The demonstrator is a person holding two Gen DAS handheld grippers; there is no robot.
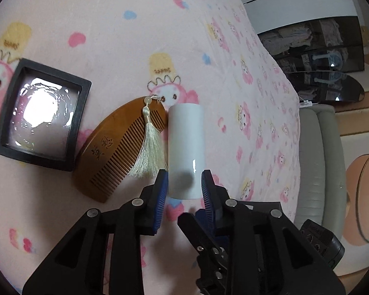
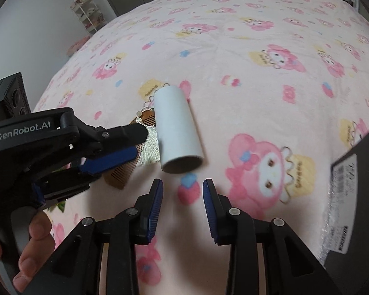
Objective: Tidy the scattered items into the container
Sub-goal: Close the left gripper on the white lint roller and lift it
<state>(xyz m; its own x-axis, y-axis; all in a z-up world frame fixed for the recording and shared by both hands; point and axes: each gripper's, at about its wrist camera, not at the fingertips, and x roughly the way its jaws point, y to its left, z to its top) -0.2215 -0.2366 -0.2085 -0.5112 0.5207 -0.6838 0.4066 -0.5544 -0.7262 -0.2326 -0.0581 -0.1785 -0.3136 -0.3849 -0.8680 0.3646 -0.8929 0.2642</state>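
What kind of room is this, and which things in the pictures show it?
Most likely a bedroom at home. The items lie on a bed covered with a pink cartoon blanket, a comb with a tassel lies there, and a small shelf rack stands by the wall.
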